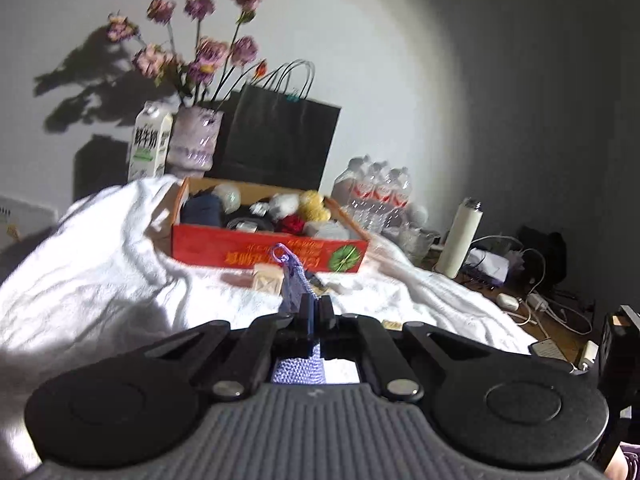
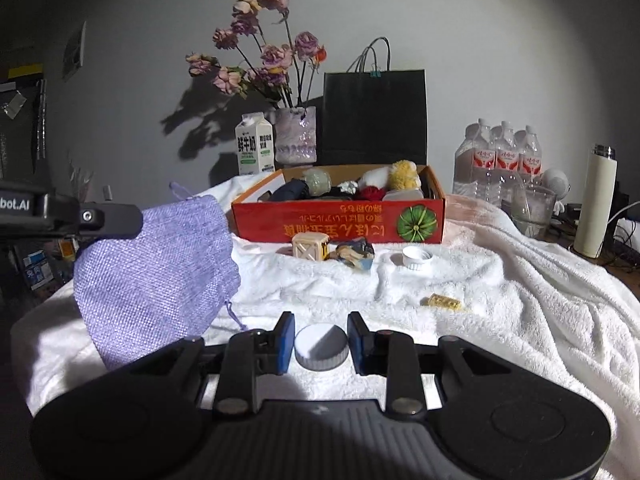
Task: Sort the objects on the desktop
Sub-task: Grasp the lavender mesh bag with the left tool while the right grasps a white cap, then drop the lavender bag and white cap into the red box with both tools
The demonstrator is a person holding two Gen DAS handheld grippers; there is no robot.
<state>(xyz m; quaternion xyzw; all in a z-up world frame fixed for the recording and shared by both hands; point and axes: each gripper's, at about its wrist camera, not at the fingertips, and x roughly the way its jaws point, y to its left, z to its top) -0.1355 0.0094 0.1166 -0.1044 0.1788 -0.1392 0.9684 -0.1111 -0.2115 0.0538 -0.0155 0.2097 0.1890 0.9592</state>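
The left tongs (image 1: 316, 306), low in the middle of the left wrist view, are clenched on a lilac woven pouch (image 2: 156, 276); in the right wrist view that pouch hangs from their dark tip at the left of the frame, lifted clear of the white towel (image 2: 500, 292) that drapes the worktop. A purple drawstring loop (image 1: 281, 251) sticks up just past the pinched fabric.

The right tongs (image 2: 321, 344), bottom centre of their own view, grasp a white ribbed cap (image 2: 321, 348) between the blue pads (image 2: 285, 344), one pad against each side.

Farther up the frame on the towel lie a small beige crate-shaped block (image 2: 309, 246), a dark-and-blue figurine (image 2: 354, 255) just beside it on the right, a white threaded ring (image 2: 416, 258) further right, and a small yellow piece (image 2: 444, 302) lower right of these.

Behind them stands an open red cardboard box (image 2: 340, 228) with a green pumpkin print, holding soft toys and dark bundles; a yellow plush (image 2: 405, 174) sits at its right end.

Along the wall, from left to right, stand a milk carton (image 2: 254, 148), a pale vase (image 2: 296, 140) of faded pink and purple flowers (image 2: 264, 52), and a black paper bag (image 2: 374, 114). At the right of the frame are packed water bottles (image 2: 500, 156), a clear cup (image 2: 534, 208) and a white flask (image 2: 598, 204).
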